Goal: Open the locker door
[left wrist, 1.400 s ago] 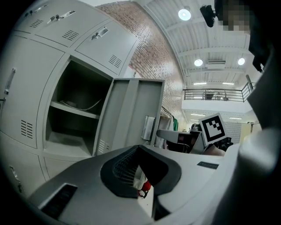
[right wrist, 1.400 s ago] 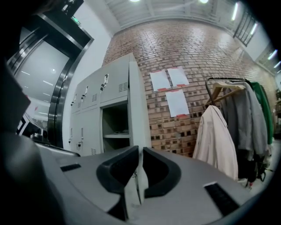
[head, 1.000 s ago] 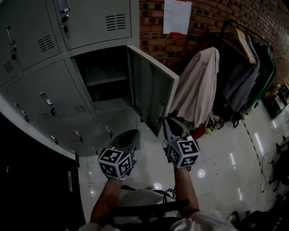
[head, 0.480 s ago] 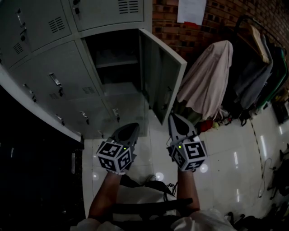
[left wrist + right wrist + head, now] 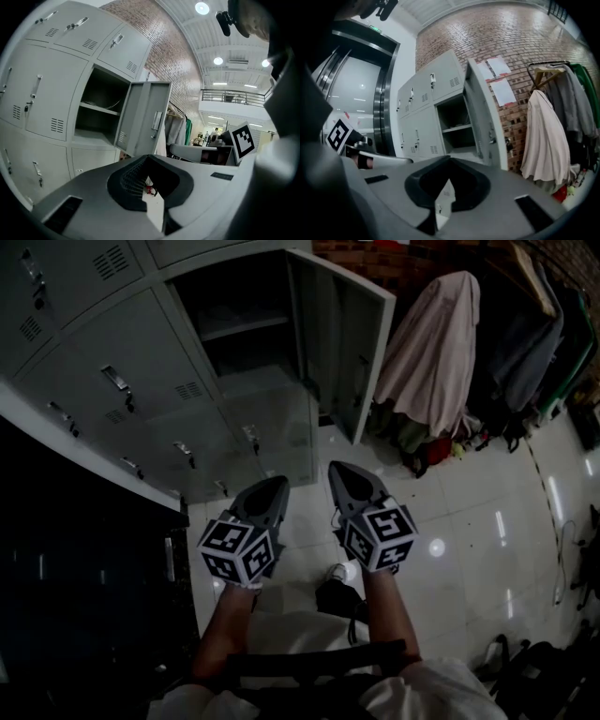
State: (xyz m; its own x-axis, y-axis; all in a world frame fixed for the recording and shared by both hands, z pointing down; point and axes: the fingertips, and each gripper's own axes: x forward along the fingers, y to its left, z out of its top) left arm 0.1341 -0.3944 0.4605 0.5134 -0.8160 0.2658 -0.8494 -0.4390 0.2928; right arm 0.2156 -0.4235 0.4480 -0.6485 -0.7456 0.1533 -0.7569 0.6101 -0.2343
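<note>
The grey locker door (image 5: pixel 342 343) stands swung open to the right, showing a dark compartment (image 5: pixel 239 329) with one shelf. In the left gripper view the door (image 5: pixel 145 117) and the compartment (image 5: pixel 96 115) are ahead, some way off. In the right gripper view the door (image 5: pixel 483 112) is seen edge-on. My left gripper (image 5: pixel 272 486) and right gripper (image 5: pixel 343 471) hang side by side over the floor, below and short of the door, touching nothing. Both are shut and empty; the left gripper (image 5: pixel 150 158) and right gripper (image 5: pixel 450 160) hold nothing.
Closed grey lockers (image 5: pixel 89 381) fill the left and lower rows. A clothes rack with a beige garment (image 5: pixel 431 343) and dark coats (image 5: pixel 530 334) stands right of the door. White floor tiles (image 5: pixel 469 521) lie below. A dark panel (image 5: pixel 84 596) borders the left. Papers (image 5: pixel 499 79) hang on the brick wall.
The lockers have slid upward and rightward in the head view. Both grippers now sit farther back from the open door. The door stays open.
</note>
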